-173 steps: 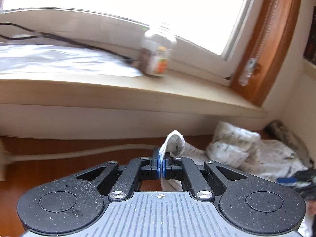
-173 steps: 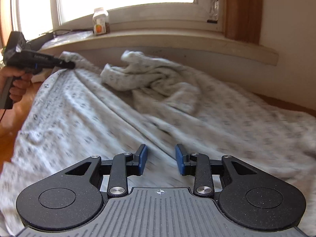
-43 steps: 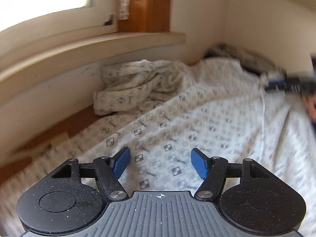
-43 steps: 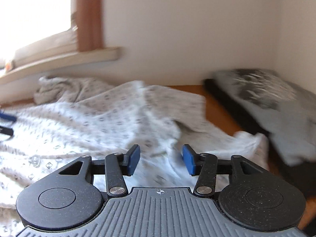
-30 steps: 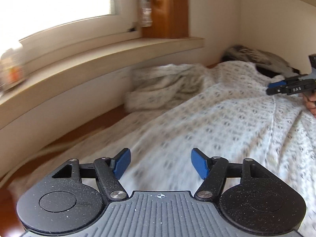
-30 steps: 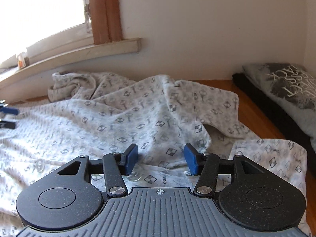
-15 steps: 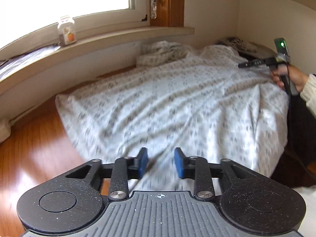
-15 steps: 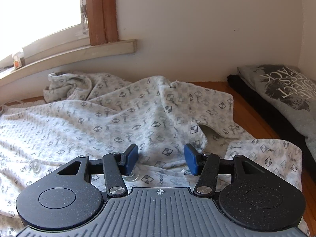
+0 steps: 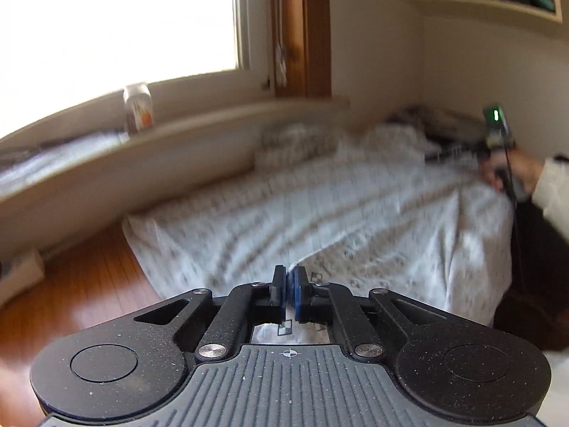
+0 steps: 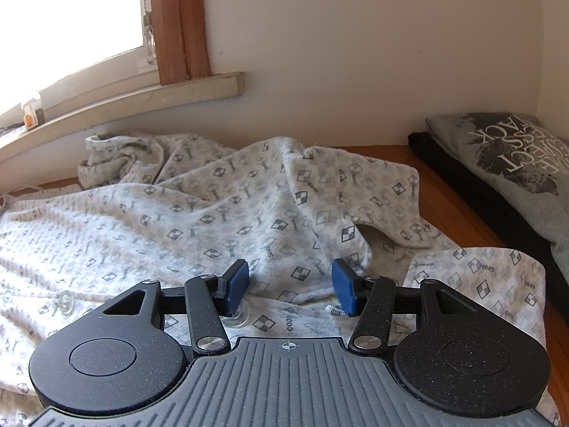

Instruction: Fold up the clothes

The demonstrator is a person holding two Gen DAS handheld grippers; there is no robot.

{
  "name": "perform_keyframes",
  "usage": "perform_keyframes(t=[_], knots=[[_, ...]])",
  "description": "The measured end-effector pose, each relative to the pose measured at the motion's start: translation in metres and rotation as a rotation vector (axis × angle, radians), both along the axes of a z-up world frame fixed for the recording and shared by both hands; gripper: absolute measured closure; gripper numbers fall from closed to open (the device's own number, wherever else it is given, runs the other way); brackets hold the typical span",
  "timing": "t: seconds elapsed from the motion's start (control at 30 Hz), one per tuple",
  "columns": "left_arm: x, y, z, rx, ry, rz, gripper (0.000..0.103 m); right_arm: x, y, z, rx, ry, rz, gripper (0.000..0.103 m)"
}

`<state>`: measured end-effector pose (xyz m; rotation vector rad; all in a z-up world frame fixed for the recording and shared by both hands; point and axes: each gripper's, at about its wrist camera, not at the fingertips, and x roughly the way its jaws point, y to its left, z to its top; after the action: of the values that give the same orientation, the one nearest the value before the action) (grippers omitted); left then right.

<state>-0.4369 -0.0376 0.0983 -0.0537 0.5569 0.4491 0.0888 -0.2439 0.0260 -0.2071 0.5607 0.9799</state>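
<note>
My left claw point(image 9: 288, 286) is clenched on the near hem of the shirt point(image 9: 320, 206); right claw point(image 10: 290, 286) released above it. I should lift evenly, keeping the cloth taut.

I see the patterned garment point(image 10: 220, 213), pale grey-white with small checked squares, spread rumpled over the wooden floor across the frame's middle, one bunched part at upper left under the sill, clear buttons at lower left.
</note>
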Motion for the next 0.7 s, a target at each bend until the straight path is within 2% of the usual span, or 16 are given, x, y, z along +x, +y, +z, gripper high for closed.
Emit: perform_keyframes(t=[0.07, 0.2, 0.27, 0.47, 0.63, 0.7], knots=[[0.007, 0.009, 0.012, 0.033, -0.003, 0.015, 0.099, 0.000, 0.000, 0.000, 0.000, 0.000, 0.000, 0.051], [0.029, 0.032, -0.009, -0.033, 0.115, 0.015, 0.097, 0.000, 0.000, 0.000, 0.003, 0.004, 0.000, 0.051], [0.030, 0.039, -0.020, -0.052, 0.151, 0.023, 0.086, 0.000, 0.000, 0.000, 0.004, 0.003, -0.001, 0.051], [0.012, 0.075, -0.016, -0.081, 0.092, 0.129, 0.064, 0.000, -0.001, 0.000, 0.005, 0.002, -0.003, 0.051], [0.027, 0.122, -0.021, -0.111, 0.060, 0.234, 0.061, 0.000, -0.001, 0.000, 0.005, 0.003, -0.003, 0.051], [0.041, 0.141, -0.028, -0.140, 0.056, 0.264, 0.057, 0.001, -0.001, 0.000, 0.006, 0.003, -0.004, 0.051]])
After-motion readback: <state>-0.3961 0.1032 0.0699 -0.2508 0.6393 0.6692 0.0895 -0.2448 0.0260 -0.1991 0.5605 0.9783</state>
